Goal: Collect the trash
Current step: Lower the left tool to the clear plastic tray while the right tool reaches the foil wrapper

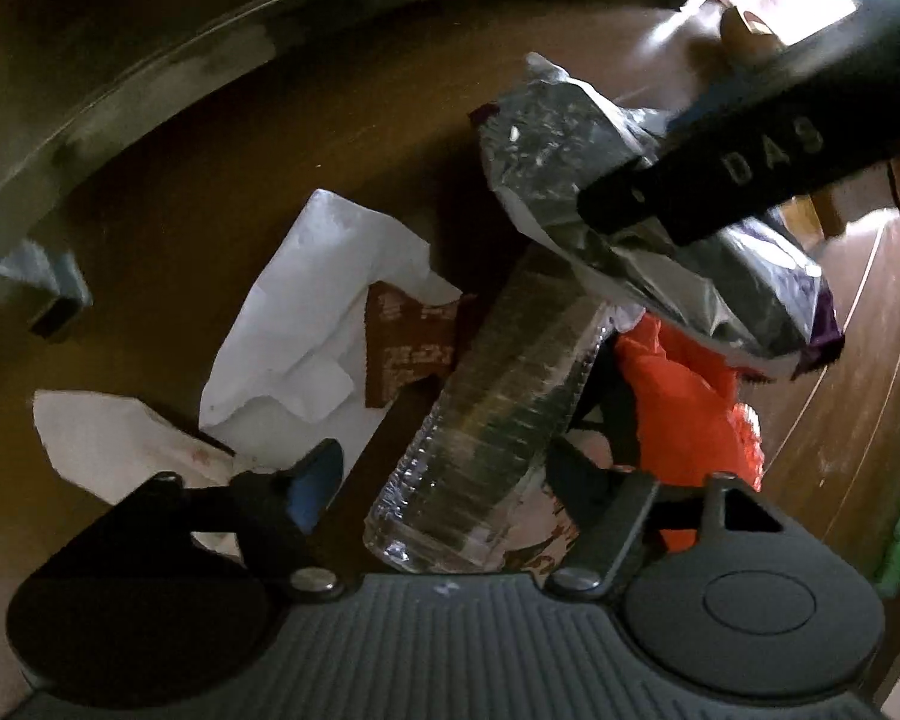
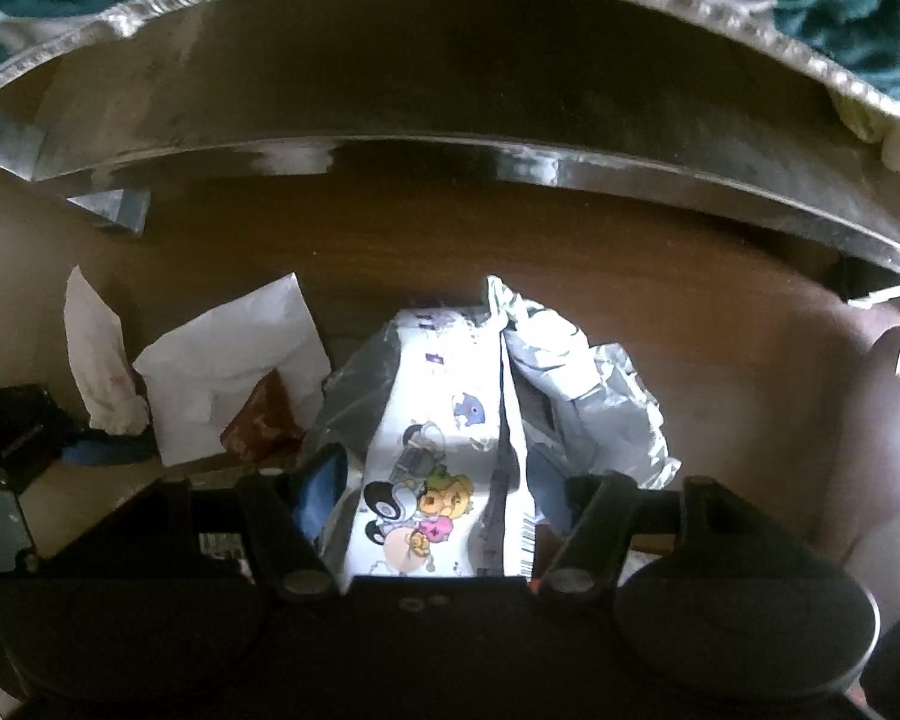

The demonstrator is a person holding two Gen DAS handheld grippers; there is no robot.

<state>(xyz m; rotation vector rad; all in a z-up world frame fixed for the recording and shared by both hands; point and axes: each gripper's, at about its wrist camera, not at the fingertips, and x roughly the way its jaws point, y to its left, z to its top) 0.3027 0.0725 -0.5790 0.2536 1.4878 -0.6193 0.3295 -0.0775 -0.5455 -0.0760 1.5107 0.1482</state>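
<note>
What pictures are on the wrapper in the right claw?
Cartoon characters on white, silver foil inside: the wrapper, best in the right wrist view.

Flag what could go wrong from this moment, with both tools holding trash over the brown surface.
1. The clear bottle sits between the left tool fingers near its base; being smooth and long, it may pivot or slip out.
2. The right tool pinches only part of the crinkled foil snack bag, which could tear or slide free.

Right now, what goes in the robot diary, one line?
left gripper: shut on plastic bottle | right gripper: shut on foil snack bag | tissues: on table
</note>
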